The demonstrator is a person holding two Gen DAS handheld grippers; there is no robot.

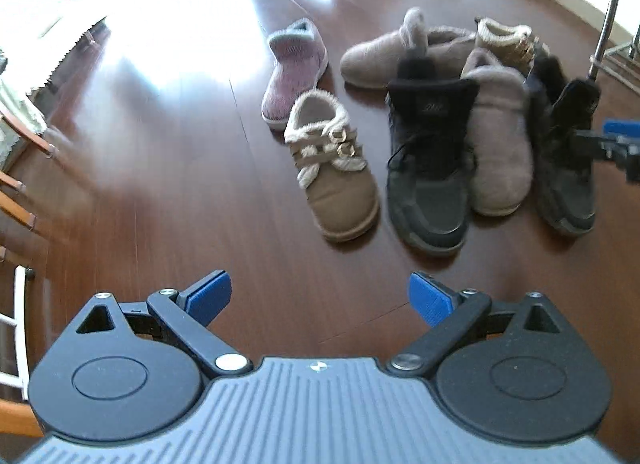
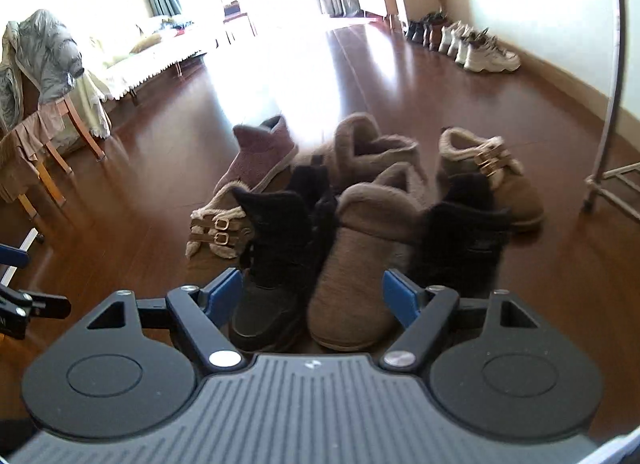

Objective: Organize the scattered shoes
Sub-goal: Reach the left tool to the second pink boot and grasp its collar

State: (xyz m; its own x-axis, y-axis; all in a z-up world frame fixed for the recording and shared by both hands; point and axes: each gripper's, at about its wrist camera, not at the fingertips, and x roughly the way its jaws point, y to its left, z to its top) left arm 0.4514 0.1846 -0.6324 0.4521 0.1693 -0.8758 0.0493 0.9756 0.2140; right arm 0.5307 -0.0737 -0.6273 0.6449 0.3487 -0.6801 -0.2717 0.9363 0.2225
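Both tongs, left (image 1: 320, 298) and right (image 2: 312, 296), gape apart, holding nothing; next, probably grab the fuzzy grey-brown boot (image 2: 360, 264) on the brown wood floor (image 2: 140, 223).

Floor (image 1: 160, 183): bears a cluster of shoes; 
Left edge of cluster: knit slipper boot (image 1: 294, 67), with a buckled shoe (image 1: 334, 179) just before it; 
Middle: laced boot (image 1: 430, 167) beside a fuzzy slipper (image 1: 500, 143); 
Far wall: row of shoes (image 2: 464, 41)
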